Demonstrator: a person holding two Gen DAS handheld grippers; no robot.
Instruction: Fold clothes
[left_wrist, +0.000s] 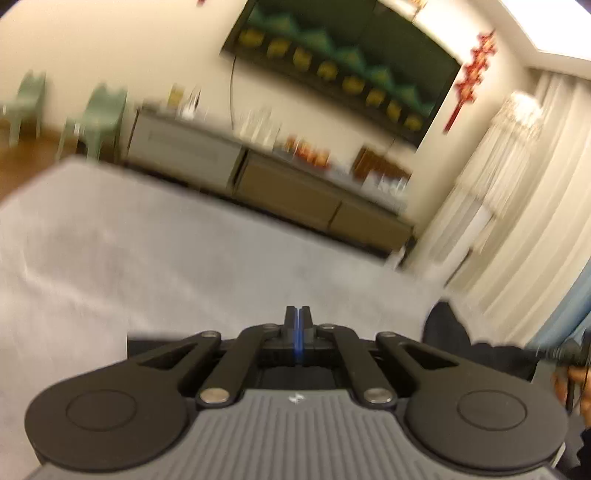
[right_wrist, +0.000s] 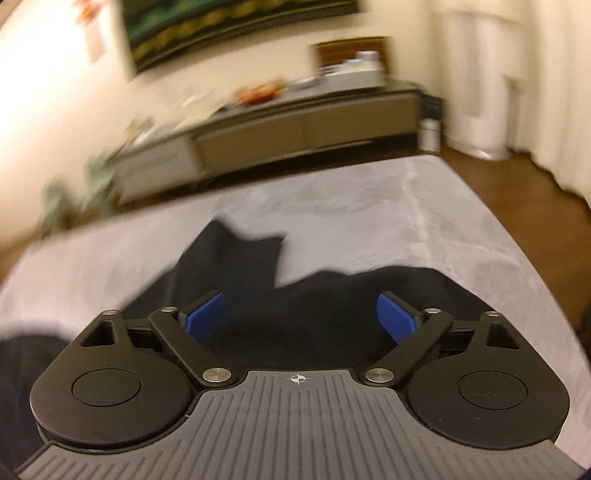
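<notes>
- Left gripper (left_wrist: 297, 314) — fingers clenched together, blue pads meeting in one thin line, nothing showing between them.
- Hovering over the pale grey cloth-covered table (left_wrist: 110, 240); left wrist view tilted and blurred.
- Dark garment (left_wrist: 454, 332) lying at the right of the left gripper in that view, partly hidden behind the gripper body; not touching the fingers.
- Right gripper (right_wrist: 301, 314) — fingers released and standing wide apart, blue ribbed pads (right_wrist: 393, 317) facing each other across the gap.
- Dark garment (right_wrist: 295, 306) spreading rumpled on the table (right_wrist: 369, 206) beneath and ahead of the right gripper; fabric showing in the gap between the pads, neither pad seen pressing on it.
- Jagged far edge of the garment reaching towards the middle of the table; a further dark part trailing off at the lower left of the right wrist view.
- Low sideboard (right_wrist: 295, 125) standing against the far wall beyond the table, small blurred items on top — too smeared to identify.
- Dark framed picture (left_wrist: 340, 62) hanging on the wall above the sideboard; red knotted ornament (left_wrist: 474, 74) hanging just beside it.
- Pale curtains (left_wrist: 517, 221) hanging at the right of the left wrist view; two green chairs (left_wrist: 96, 114) standing at the far left.
</notes>
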